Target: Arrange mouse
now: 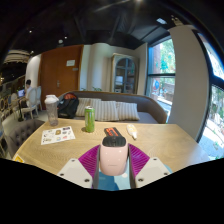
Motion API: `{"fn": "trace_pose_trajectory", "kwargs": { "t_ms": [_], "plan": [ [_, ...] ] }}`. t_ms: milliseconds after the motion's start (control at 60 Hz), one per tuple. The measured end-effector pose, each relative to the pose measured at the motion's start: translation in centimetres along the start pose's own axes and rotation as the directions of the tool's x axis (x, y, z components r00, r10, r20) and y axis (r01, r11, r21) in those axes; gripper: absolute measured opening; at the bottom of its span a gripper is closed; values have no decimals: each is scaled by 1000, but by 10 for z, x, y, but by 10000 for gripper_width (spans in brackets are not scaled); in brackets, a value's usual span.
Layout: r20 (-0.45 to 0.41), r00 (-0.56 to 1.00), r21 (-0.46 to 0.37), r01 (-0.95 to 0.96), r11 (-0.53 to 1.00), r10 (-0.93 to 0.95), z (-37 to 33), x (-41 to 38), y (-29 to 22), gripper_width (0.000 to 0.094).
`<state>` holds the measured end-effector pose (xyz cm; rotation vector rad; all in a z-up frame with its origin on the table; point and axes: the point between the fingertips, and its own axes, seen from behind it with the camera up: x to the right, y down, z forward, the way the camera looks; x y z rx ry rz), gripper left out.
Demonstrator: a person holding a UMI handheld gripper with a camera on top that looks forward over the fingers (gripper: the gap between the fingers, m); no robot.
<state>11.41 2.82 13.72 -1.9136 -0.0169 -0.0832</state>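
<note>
- Mouse (114, 150) sits between tongs' (114, 166) pink pads (91, 159), long axis toward 12 o'clock, lifted above table (160, 145).
- Tongs narrow, clamped on its sides.
- Green can (89, 119) at 11 o'clock.

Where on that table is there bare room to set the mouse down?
The jaws grip the mouse. Bare wood lies between the flyer and the mouse, and right of the small object. Crowded: around the green can and cup.

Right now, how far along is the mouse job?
Done: the mouse is picked up, clamped between the tool's pink pads. In hand: it is carried above the wooden table. Left: setting it down, perhaps ahead near the green can.
</note>
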Motion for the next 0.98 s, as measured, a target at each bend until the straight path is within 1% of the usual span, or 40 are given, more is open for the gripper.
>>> {"fn": "trace_pose_trajectory", "kwargs": {
  "t_ms": [17,83,183,250,317,350,367,400,433,550,567,583,633,683,750,833,883,983],
  "plan": [
    [-11,1000,-2,-5,1000,5,-5,12,4,424],
    [-47,999,-67,-13,998,9,3,46,27,424],
    [-112,993,-170,-50,984,31,19,89,87,423],
    [-112,992,-234,-82,969,57,29,98,123,424],
    [-107,991,-277,-103,955,76,34,101,150,426],
    [-96,990,-240,-124,963,103,36,102,146,425],
    [-96,989,-240,-135,961,115,36,103,147,428],
    [-107,984,-256,-163,953,139,35,107,151,434],
    [-107,981,-261,-187,947,164,35,108,151,467],
    [-71,989,-286,-146,947,131,39,105,151,563],
    [-69,989,-286,-143,947,129,38,106,151,592],
    [-65,990,-284,-141,948,128,37,106,151,645],
    [-58,990,-261,-142,955,131,31,108,144,872],
    [-50,989,-231,-148,962,140,21,110,136,833],
    [-31,987,-203,-163,966,160,4,110,126,843],
    [5,984,-188,-174,967,178,-22,108,121,840],
    [16,983,-176,-176,968,182,-40,108,124,838],
    [18,987,-180,-153,972,159,-71,112,137,841]
  ]
}}
